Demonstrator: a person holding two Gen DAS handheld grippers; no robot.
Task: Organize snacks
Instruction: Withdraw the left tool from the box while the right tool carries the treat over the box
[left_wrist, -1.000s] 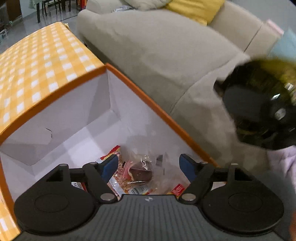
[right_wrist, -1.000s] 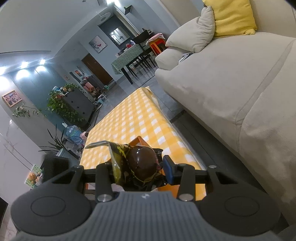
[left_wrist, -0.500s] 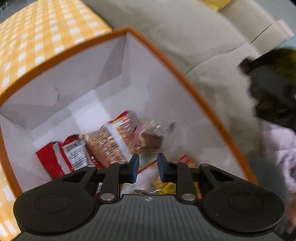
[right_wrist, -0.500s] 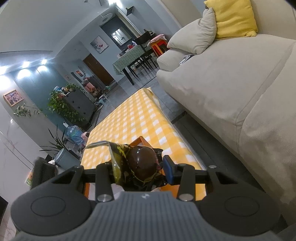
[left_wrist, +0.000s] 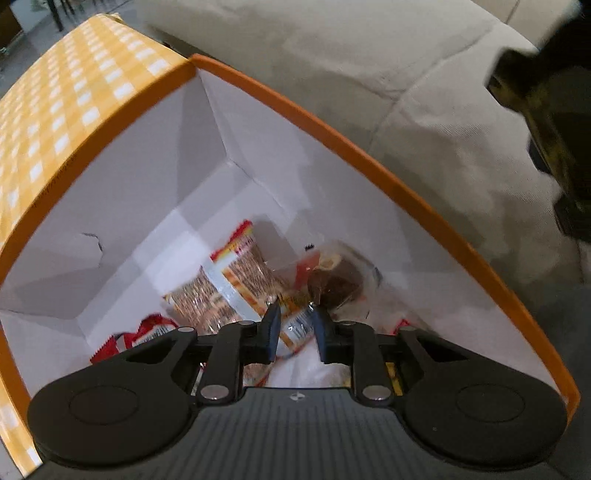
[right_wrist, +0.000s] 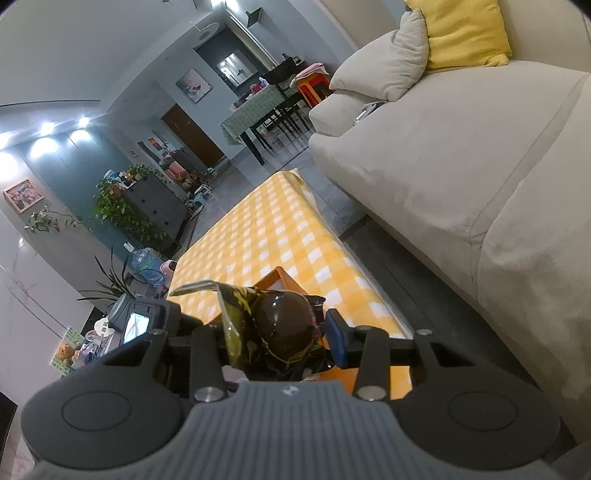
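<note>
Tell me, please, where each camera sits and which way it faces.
Left wrist: on the left gripper, looking steeply down into the box at snack packets; its jaws show, opening, nothing gripped between them.
Right wrist: on the right gripper, looking slantwise across the table towards the sofa and the room; its jaws show, clamped on a dark snack.
Shared: box, table, sofa, and the dark snack, blurred at the left view's right edge.
</note>
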